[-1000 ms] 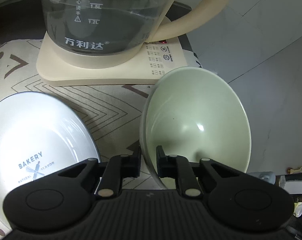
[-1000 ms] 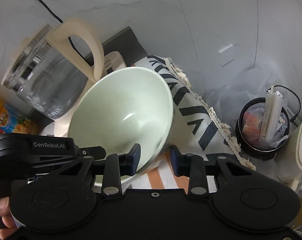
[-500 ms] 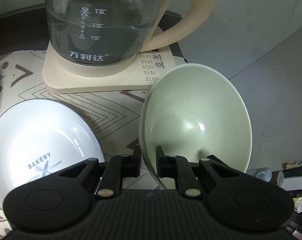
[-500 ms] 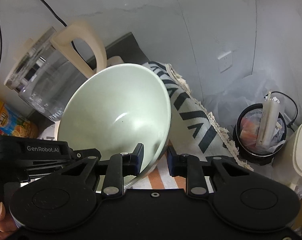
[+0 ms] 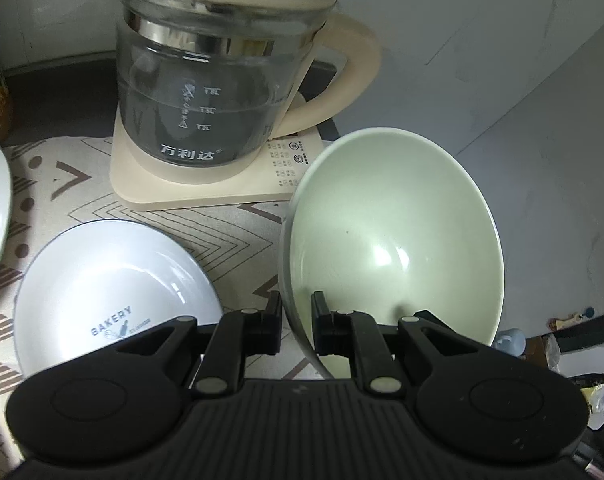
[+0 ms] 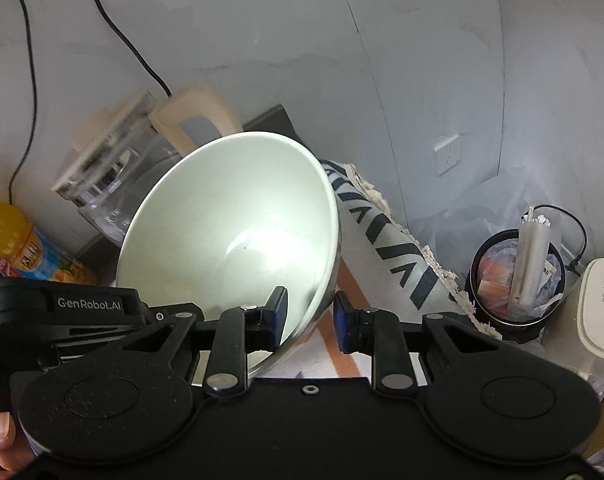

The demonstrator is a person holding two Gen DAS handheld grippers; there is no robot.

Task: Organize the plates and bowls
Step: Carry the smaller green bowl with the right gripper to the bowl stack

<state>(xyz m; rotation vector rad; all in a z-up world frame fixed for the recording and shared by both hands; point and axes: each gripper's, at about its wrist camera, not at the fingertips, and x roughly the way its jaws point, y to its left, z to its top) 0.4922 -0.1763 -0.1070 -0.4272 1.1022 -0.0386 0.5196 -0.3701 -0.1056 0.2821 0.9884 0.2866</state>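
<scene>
A white plate [image 5: 102, 276] lies flat on the patterned mat [image 5: 230, 236] toward the counter's [image 5: 62, 92] front left. The kettle [image 5: 206, 92] stands behind it at the back edge.

Just right of the plate, the left tongs [image 5: 296, 320] are clenched on the green bowl's [image 5: 393, 232] left rim, one pad inside and one outside. The bowl is off the counter, near its right edge. It is tipped, with its mouth facing back toward both cameras.

The right tongs [image 6: 310, 316] have just been closing with the bowl's right rim between them. They now appear to grasp it, though the outer pad's contact is hard to make out.

The bowl is round, so no axis matters. If it goes to the dishes, the move runs leftward, and the left hand is the nearer one. The bowl probably needs levelling before it is set down.
</scene>
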